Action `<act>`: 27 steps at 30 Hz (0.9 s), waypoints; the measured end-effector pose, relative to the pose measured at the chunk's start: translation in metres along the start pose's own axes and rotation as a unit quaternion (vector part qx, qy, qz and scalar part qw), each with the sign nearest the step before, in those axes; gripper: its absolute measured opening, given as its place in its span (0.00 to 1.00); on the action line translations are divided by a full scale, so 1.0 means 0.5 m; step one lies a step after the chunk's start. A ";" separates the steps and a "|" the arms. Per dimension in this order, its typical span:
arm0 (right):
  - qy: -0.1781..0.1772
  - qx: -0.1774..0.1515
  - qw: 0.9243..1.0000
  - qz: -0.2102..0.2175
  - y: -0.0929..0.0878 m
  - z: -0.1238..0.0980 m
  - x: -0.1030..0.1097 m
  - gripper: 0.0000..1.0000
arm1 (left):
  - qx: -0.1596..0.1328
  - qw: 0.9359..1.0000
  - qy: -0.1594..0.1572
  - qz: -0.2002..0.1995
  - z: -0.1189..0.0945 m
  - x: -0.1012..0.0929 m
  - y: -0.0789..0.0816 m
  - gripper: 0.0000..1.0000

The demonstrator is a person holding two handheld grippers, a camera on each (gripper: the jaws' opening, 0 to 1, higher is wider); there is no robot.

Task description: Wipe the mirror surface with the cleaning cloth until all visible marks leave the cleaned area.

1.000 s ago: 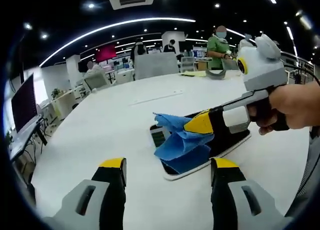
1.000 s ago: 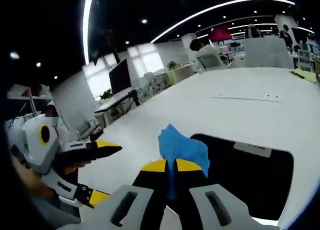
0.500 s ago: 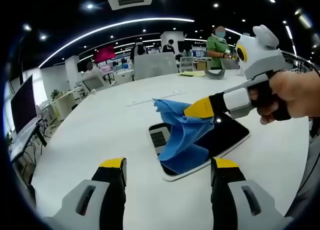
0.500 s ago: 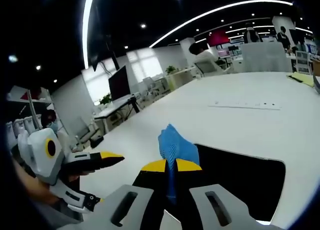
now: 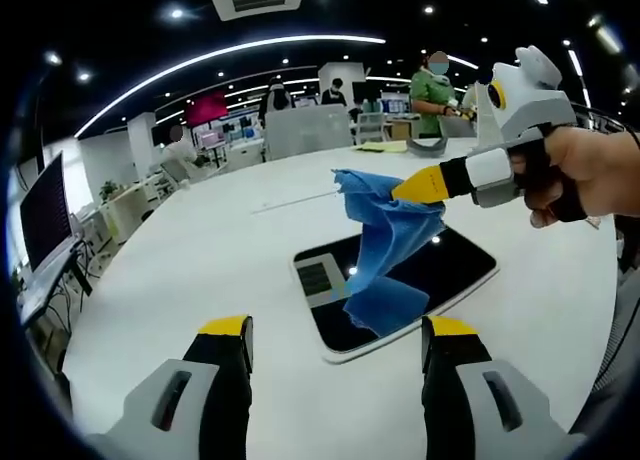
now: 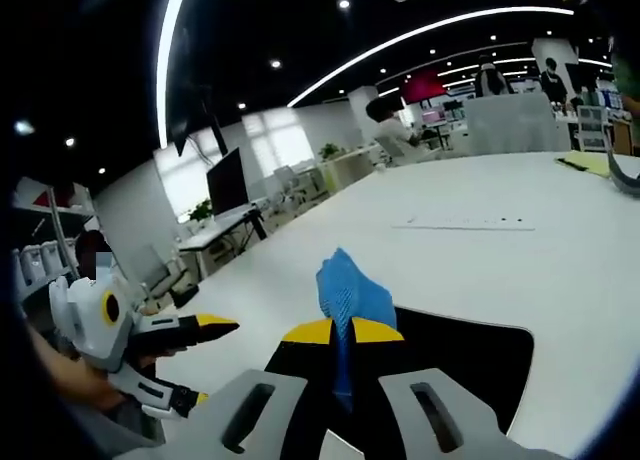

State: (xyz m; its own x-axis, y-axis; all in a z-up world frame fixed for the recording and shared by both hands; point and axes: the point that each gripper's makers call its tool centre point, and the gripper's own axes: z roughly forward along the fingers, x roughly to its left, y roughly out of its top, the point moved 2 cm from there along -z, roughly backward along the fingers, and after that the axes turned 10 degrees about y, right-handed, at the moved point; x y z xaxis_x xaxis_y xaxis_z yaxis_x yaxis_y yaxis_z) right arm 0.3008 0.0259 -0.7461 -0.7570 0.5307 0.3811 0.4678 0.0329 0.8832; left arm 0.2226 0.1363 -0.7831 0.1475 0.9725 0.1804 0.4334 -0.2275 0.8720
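White tabletop [image 5: 200, 250] is carrying the mirror [image 5: 440, 270]; right tongs [image 5: 425, 185] are pinching the blue cloth [image 5: 385, 235], dangling it just above; left tongs [image 5: 335, 330] are gaping empty nearby.

soft blue cloth [image 5: 385, 235] (finely textured weave), glossy dark mirror [image 5: 445, 265], matt white table [image 5: 200, 260].

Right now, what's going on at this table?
A person is cleaning a mirror lying flat on a white table. The right tool is shut on a blue cloth, holding it up so it hangs above the glass, seemingly not pressed to it. The left tool is open, holding nothing, near the mirror's closer edge.
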 end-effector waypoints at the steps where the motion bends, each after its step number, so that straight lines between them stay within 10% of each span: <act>1: -0.004 -0.003 1.000 0.002 0.003 -0.007 -0.005 0.00 | 0.000 1.000 0.000 0.001 0.000 0.000 0.000 0.68; 27: -0.144 -0.051 0.988 0.017 0.028 -0.261 -0.199 0.00 | 0.006 1.000 -0.014 0.014 0.004 -0.019 -0.005 0.68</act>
State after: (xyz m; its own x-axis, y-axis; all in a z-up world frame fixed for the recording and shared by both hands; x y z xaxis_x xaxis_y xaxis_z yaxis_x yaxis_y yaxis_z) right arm 0.3232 -0.1371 -0.7357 -0.5736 0.7493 0.3310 0.4313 -0.0672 0.8997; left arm 0.2218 0.1276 -0.7881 0.1834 0.9642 0.1918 0.4400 -0.2550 0.8610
